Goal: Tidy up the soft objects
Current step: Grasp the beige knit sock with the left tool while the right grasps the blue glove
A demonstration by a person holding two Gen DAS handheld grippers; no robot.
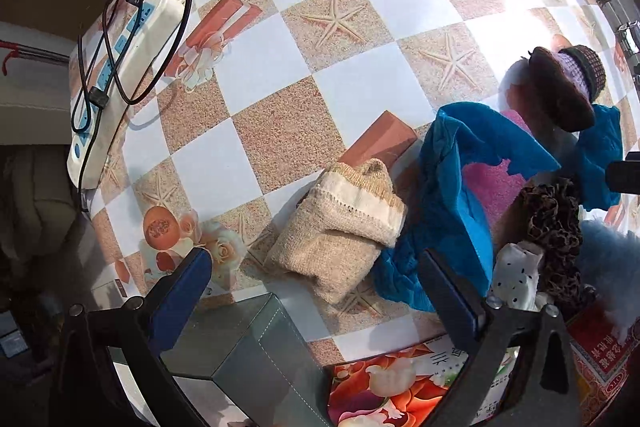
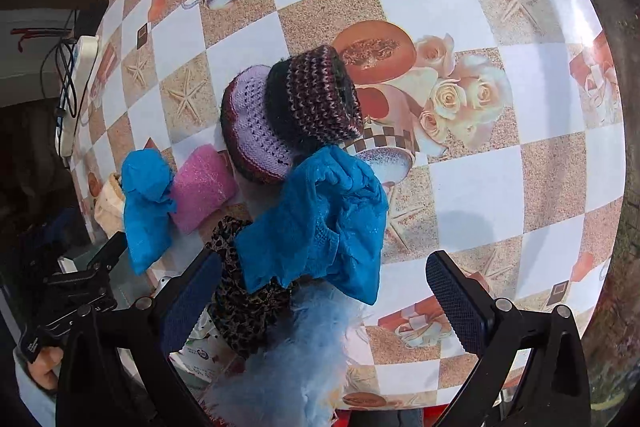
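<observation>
In the left wrist view, a white power strip (image 1: 120, 75) with a black cable (image 1: 116, 39) looped over it lies at the far left edge of the counter (image 1: 256, 67), its lower end cut off by the lens rim. Nearer the middle sits a folded beige knit (image 1: 340, 227), just beside a blue cloth (image 1: 452, 187) that covers most of a pink sponge (image 1: 488, 183). Right of these, a leopard scarf (image 1: 556, 239) and a small white spotted thing (image 1: 516, 271) (too crumpled to name) are partly hidden. A grey box (image 1: 256, 359) below is cut off. The left hand-held gripper (image 1: 316, 271) is spread wide and holds nothing; its right finger overlaps the blue cloth, though contact cannot be told.

In the right wrist view, the same blue cloth (image 2: 320, 219) drapes over the scarf (image 2: 244, 303), with a knit hat (image 2: 288, 115) behind it on the counter (image 2: 480, 187) and pale blue fluff (image 2: 288, 359) in front, its lower part cut off. The right hand-held gripper (image 2: 324, 291) is also spread wide, empty, its left finger beside the scarf.
</observation>
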